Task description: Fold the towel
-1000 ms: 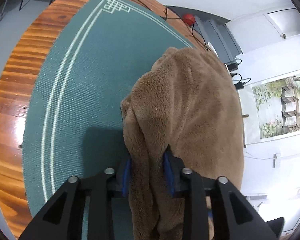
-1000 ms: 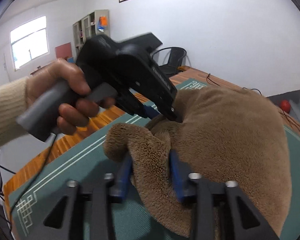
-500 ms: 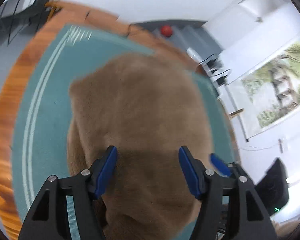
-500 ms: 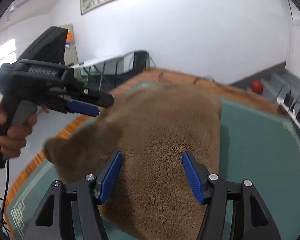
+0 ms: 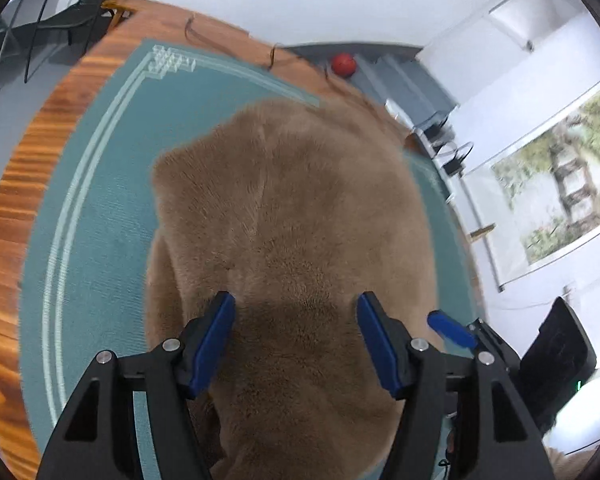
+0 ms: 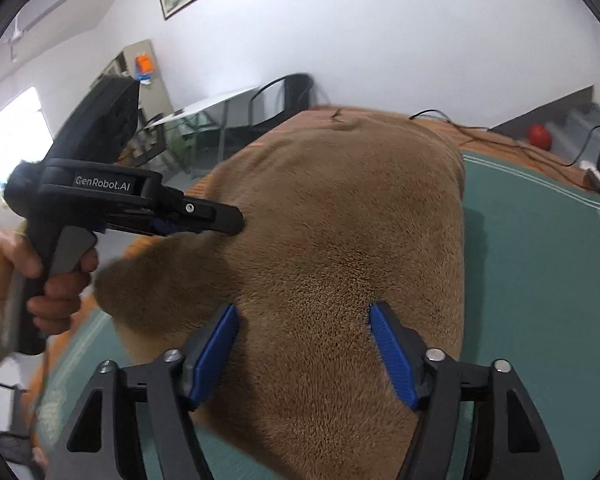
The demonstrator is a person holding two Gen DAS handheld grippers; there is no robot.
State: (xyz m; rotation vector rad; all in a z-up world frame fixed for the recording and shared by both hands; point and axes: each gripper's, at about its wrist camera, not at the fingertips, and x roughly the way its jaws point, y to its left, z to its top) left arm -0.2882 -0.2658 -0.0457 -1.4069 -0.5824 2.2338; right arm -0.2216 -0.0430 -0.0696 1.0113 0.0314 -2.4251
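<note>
Already the brown towel (image 5: 292, 240) lay doubled over on the green mat (image 5: 100, 240) on the table (image 5: 16, 216), a lower layer showing along its left edge; any further fold looked not yet done. Both the left gripper (image 5: 296, 336) and the right gripper (image 6: 304, 344) angled down over its near end, jaws opening, blue fingers (image 6: 216, 344) apart and gripping nothing.

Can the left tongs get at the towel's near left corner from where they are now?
Probably yes. The left tongs, jaws opening and pressing on nothing, sit over the brown towel, and only bare green mat lies beside that corner.
</note>
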